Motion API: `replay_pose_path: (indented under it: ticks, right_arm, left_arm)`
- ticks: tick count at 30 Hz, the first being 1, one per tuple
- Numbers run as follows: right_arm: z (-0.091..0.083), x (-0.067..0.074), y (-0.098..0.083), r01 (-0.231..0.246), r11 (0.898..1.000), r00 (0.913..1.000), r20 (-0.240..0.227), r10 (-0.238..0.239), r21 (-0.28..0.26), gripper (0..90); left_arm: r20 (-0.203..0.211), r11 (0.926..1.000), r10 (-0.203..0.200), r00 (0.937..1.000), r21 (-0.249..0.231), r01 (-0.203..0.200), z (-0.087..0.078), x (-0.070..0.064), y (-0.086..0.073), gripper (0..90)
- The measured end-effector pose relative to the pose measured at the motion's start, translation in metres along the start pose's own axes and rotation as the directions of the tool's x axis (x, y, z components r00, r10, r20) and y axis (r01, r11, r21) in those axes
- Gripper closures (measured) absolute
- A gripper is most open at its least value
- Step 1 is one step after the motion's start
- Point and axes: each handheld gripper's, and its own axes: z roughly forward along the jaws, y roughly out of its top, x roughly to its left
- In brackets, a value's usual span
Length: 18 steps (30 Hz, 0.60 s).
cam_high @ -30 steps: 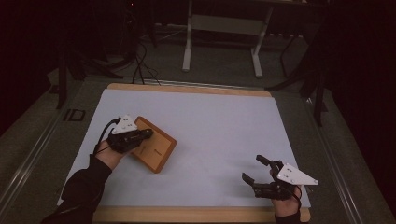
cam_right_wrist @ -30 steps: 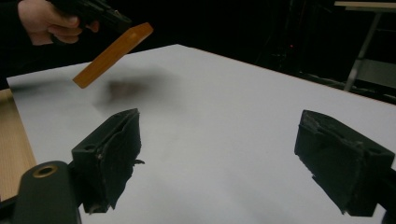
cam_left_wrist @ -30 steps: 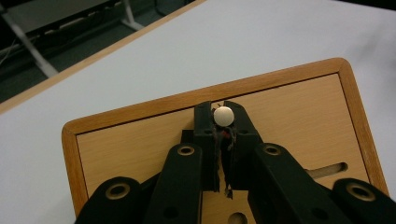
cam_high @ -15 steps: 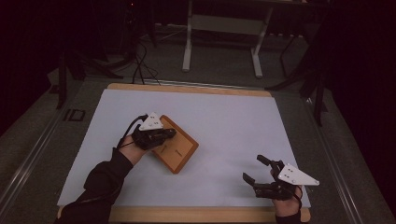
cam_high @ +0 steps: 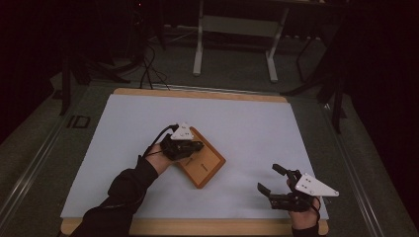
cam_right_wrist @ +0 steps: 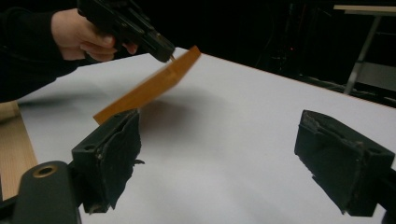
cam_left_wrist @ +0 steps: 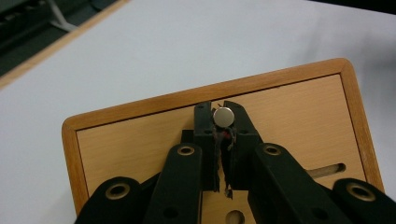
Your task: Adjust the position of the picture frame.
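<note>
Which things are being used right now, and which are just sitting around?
In use:
- left gripper, shut on a small metal peg
- wooden board, lifted off the table

Just there:
- right gripper, open, holding nothing
- white table mat
- desk legs behind

Wooden board [cam_high: 205, 164]: orange-brown rim, paler tan inset panel, faint straight grain. Small round peg head [cam_left_wrist: 223, 116] at the board: pale silver-grey. Left tool [cam_high: 196, 145]: black jaws with brass-coloured rivets, grey three-cornered plate on top. Right tool [cam_high: 271, 179]: black, likewise grey-plated. Counter [cam_high: 247, 123]: plain pale blue-white sheet, light wooden border. Sleeve [cam_high: 118, 197]: black. Floor [cam_high: 232, 79]: dull grey-green.
</note>
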Motion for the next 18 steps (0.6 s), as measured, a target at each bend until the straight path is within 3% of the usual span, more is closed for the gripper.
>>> replay_pose_path:
  ticks: [18]
  right_arm:
    - [0.000,0.000,0.000,-0.001,1.000,1.0000,-0.006,0.001,-0.001,14.2]
  left_arm:
    - [0.025,0.9976,0.014,0.9996,0.067,-0.016,0.051,-0.005,0.005,85.7]
